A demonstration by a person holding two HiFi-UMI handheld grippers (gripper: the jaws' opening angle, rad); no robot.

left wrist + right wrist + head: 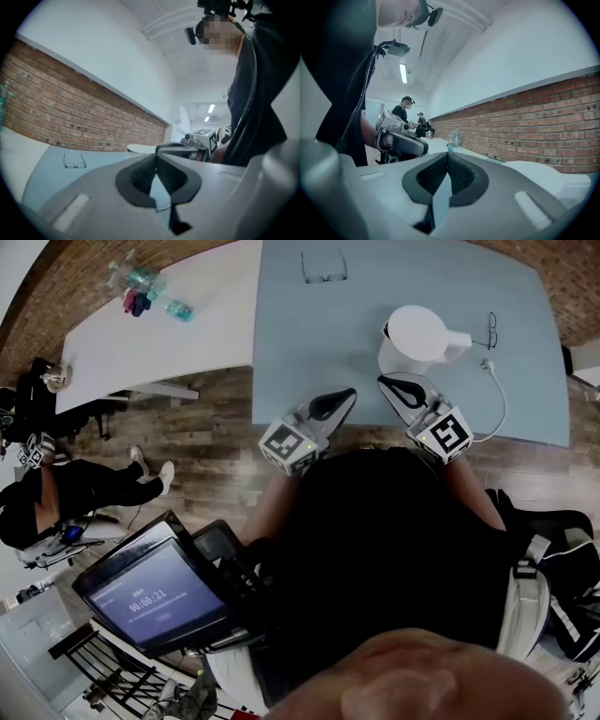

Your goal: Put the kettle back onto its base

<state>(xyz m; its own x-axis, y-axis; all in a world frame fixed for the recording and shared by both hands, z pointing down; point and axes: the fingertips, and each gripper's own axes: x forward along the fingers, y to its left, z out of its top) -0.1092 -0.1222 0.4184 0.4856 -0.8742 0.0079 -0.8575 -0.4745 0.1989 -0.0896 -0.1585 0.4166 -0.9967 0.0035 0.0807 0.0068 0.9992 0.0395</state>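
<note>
My left hand-held gripper (347, 395) and right hand-held gripper (384, 381) are both closed on nothing at the counter's (309, 352) near edge. The kettle (417, 334) stands upright just beyond the right 1. I cannot tell whether its base is beneath it. Either way, I'd avoid nudging it or the cord (500, 404).

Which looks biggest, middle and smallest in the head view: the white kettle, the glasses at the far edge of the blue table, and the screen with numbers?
Largest: screen, though it sits much nearer the camera, so that is unsure.
Middle: white kettle.
Smallest: glasses.
</note>
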